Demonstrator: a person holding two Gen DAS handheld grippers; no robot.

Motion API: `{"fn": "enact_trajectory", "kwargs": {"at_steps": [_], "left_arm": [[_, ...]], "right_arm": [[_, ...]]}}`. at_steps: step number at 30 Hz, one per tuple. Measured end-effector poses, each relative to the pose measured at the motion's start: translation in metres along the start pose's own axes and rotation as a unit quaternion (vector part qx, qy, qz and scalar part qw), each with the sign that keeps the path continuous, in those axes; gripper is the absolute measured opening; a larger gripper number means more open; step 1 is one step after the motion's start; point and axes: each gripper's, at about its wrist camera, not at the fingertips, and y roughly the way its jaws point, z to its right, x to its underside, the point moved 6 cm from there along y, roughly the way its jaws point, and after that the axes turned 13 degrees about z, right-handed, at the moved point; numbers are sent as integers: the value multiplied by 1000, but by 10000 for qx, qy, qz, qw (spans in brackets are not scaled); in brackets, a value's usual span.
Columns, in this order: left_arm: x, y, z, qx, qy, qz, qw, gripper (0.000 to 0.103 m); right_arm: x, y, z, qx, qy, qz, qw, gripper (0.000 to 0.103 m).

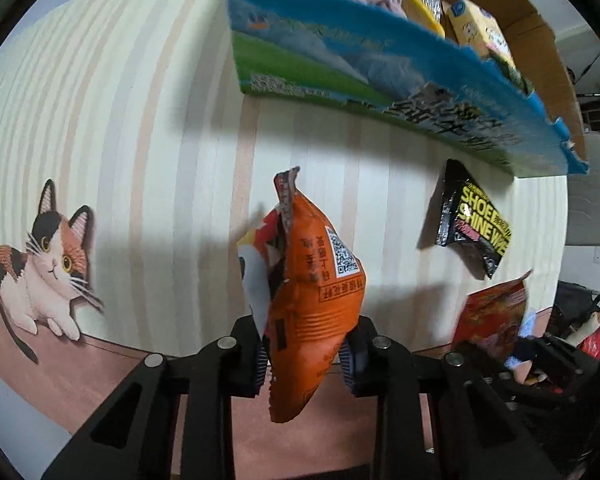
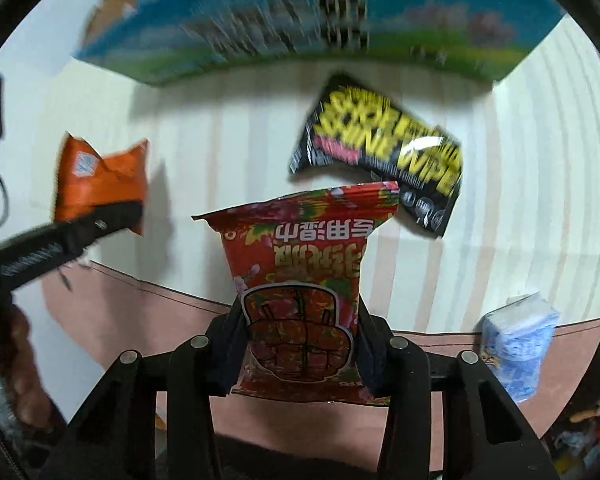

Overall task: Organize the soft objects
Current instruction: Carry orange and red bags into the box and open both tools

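We see an orange packet (image 1: 316,300), red floral packet (image 2: 300,280), black-yellow wipes pack (image 1: 474,224), cream-striped desk (image 1: 140,120), blue-green box (image 1: 380,72).

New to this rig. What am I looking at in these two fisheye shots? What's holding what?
No robot here: a person carries a hand-held gripper in each hand, with a fisheye camera on each looking along its fingers.

Left wrist view: the left hand-held gripper is shut on an orange snack packet. Right wrist view: the right hand-held gripper is shut on a red wet-wipes packet; the left one shows at that picture's left edge.

On the striped tablecloth, which has a printed cat, lie a black shoe shine wipes packet and a blue tissue pack. Behind stands a cardboard box already holding soft items.
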Motion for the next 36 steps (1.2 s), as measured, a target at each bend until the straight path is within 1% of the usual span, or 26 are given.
{"fn": "enact_trajectory", "kwargs": {"at_steps": [1,3,4,5,6,8,9,10,11,12,13,15,18,19,20,21,23,24,25,26,27,29,30,31,33,36], "left_arm": [[0,-3,-2,58,-33,14,10000,24],[-9,-14,-14,171,-87,70,9998,22],[-11,-21,-13,250,-92,121,9996,21],[-21,-27,-11,324,-81,172,9993,18],[-22,-40,-4,406,-53,246,9989,14],[-31,-55,3,537,46,407,9977,14],[-43,-63,11,550,147,495,9972,14],[-48,-67,14,507,256,554,9968,14],[-54,-65,16,443,346,550,9969,14],[-58,-61,15,460,367,481,9971,14],[-60,-57,15,537,251,444,9973,15],[-58,-48,4,633,-124,291,9975,26],[-54,-25,0,778,-399,83,9961,33],[-52,-16,0,739,-447,-27,9963,33],[-50,-8,3,697,-441,-78,9966,33],[-50,-2,8,717,-400,-121,9966,34],[-51,7,17,621,-291,-128,9976,34],[-53,12,23,555,-195,-139,9982,36],[-55,17,28,455,-72,-170,9988,40],[-57,24,33,327,58,-222,9992,47],[-59,33,38,191,176,-257,9993,49],[-61,50,41,-235,383,-310,9985,49],[-62,57,42,-312,381,-299,9983,49],[-63,59,42,-311,309,-224,9988,48],[-61,57,45,-370,432,-214,9982,33],[-58,38,49,-305,460,-89,9984,30]], "right_arm": [[-10,-10,5,-62,2,56,10000,48],[-19,-29,4,-202,16,170,9997,48],[-23,-36,2,-252,10,235,9994,48],[-32,-48,-2,-313,-3,315,9990,48],[-37,-58,-7,-374,-7,385,9986,48],[-45,-78,-14,-502,-30,542,9973,48],[-41,-86,-19,-530,-67,624,9966,48],[-50,-95,-23,-534,-159,717,9959,48],[-50,-95,-28,-518,-206,764,9955,48],[-55,-92,-31,-503,-218,804,9953,48],[-61,-93,-31,-486,-228,834,9951,48],[-68,-91,-28,-447,-158,820,9955,48],[-71,-75,-14,-365,-27,716,9968,48],[-69,-68,-10,-342,35,636,9974,48],[-65,-49,-8,-322,67,587,9977,48],[-63,-42,-3,-299,96,544,9980,48],[-59,-34,3,-239,140,466,9985,48],[-59,-29,6,-226,159,436,9987,48],[-57,-25,9,-209,174,395,9988,48],[-57,-21,10,-195,180,370,9990,48],[-57,-18,11,-183,183,352,9990,48],[-57,-13,13,-160,186,311,9992,48],[-57,-11,13,-150,187,302,9993,48],[-57,-11,13,-147,179,299,9993,48],[-57,-13,12,-166,158,310,9993,48],[-60,-23,10,-247,166,415,9987,48]]}}
